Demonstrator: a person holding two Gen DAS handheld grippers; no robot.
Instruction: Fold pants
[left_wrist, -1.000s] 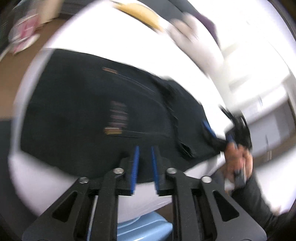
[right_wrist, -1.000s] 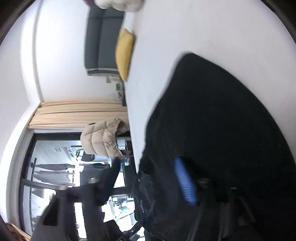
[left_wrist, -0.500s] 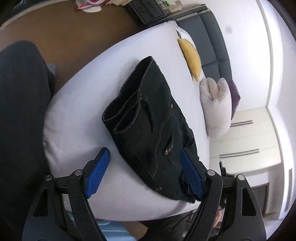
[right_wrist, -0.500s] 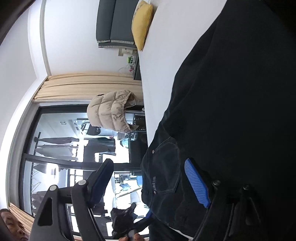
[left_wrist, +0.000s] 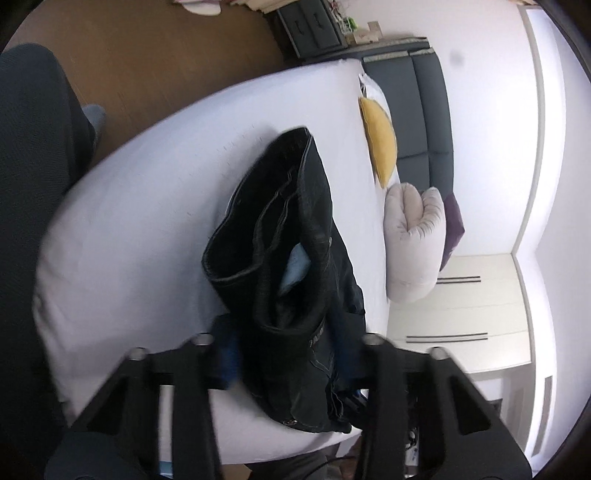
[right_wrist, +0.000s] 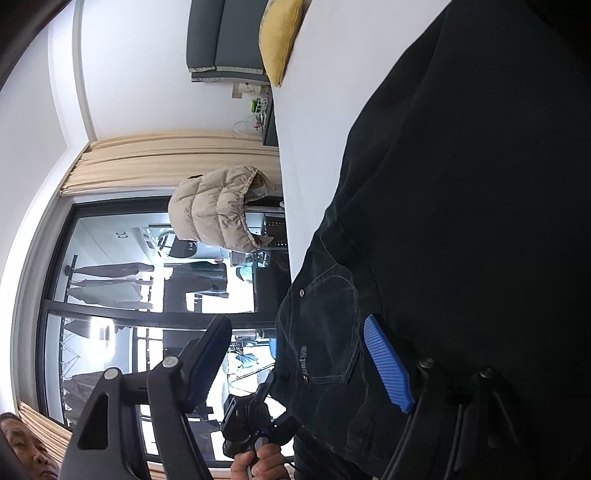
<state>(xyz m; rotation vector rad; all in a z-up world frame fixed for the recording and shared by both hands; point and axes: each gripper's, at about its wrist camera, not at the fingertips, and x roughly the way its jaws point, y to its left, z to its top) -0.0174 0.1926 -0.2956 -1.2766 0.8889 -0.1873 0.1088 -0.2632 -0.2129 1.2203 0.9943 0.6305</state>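
Black pants (left_wrist: 291, 266) lie folded in a thick bundle on the white bed (left_wrist: 155, 192), the waistband end near the bed's near edge. My left gripper (left_wrist: 286, 360) is open, its blurred jaws standing either side of the bundle's near end. In the right wrist view the pants (right_wrist: 461, 203) fill the right side, with a back pocket (right_wrist: 325, 325) showing. My right gripper (right_wrist: 299, 358) is open; one blue pad (right_wrist: 386, 363) rests against the fabric, the other finger (right_wrist: 210, 350) hangs free beyond the bed edge. The left gripper also shows in that view (right_wrist: 258, 424), held in a hand.
A yellow pillow (left_wrist: 380, 136), a pale rolled cushion (left_wrist: 413, 236) and a purple cushion (left_wrist: 453, 221) lie by the grey headboard (left_wrist: 424, 110). White wardrobe (left_wrist: 472, 314) on the right, wood floor (left_wrist: 155, 48) beyond. A beige puffer jacket (right_wrist: 218, 210) hangs by the window.
My left gripper went from nearly shut to open, then moved in over the bundle's near end. The right gripper opened and stays against the pants.
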